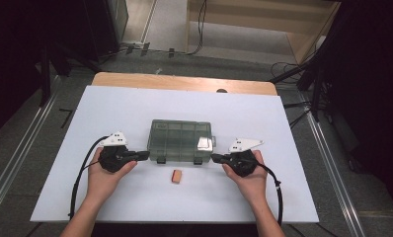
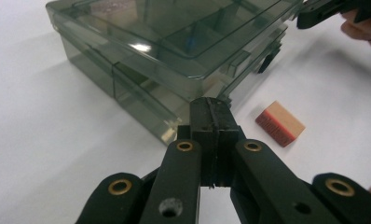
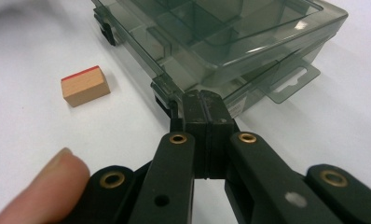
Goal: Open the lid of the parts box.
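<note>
A smoky clear compartment box [image 1: 180, 140] with its lid closed lies at the middle of the white table. A small wooden block with a red face [image 1: 176, 176] rests in front of it. My left gripper [image 1: 144, 155] is shut and empty, its tip just off the box's front left corner [image 2: 174, 126]. My right gripper [image 1: 215, 158] is also shut and empty, its tip close to the box's front right latch [image 3: 162, 88]. The block [image 2: 280, 123] lies to the right in the left gripper view and on the left [image 3: 85, 86] in the right gripper view.
The white sheet [image 1: 135, 106] covers a wooden table whose far edge [image 1: 184, 81] shows behind. Black cables [image 1: 81, 177] trail from both grippers toward the near edge. Dark stands and floor cables surround the table.
</note>
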Demonstrator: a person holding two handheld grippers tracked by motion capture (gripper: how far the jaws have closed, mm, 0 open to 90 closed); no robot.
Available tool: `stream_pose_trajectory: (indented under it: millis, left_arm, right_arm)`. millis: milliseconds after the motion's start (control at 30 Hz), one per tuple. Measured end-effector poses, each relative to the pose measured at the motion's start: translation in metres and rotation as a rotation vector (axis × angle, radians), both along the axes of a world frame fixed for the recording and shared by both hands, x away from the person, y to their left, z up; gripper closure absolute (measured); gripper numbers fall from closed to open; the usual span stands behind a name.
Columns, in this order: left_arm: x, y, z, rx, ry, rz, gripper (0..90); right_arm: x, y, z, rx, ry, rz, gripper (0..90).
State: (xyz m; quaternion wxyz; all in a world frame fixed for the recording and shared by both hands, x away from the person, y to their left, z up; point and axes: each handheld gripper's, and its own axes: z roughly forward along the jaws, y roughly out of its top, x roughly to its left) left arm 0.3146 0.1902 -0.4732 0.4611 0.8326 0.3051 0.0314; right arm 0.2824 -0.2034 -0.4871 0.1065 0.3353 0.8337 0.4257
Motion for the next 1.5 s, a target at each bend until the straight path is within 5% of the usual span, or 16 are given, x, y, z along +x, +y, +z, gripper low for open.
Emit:
stream_pose_trajectory:
  millis: [267,567,733,933,1500]
  left_arm:
    - [0.001,0.0,0.004,-0.038,-0.02,0.012,90.0]
    - [-0.001,-0.004,0.001,-0.01,-0.004,-0.042,89.9]
    - [0.001,-0.006,-0.002,-0.008,-0.006,-0.015,89.9]
    - [0.003,-0.007,0.005,-0.051,-0.068,0.058,89.9]
    - [0.017,-0.015,0.018,-0.16,-0.188,0.118,89.9]
  right_arm:
    - [-0.001,0.002,0.002,0.004,-0.023,-0.004,88.6]
    - [-0.002,-0.002,0.006,0.057,-0.054,-0.029,88.7]
    - [-0.002,-0.003,0.009,0.089,-0.066,-0.045,88.7]
    - [-0.001,-0.003,0.01,0.112,-0.076,-0.065,88.7]
    - [0.009,-0.012,0.027,0.174,-0.128,-0.108,88.4]
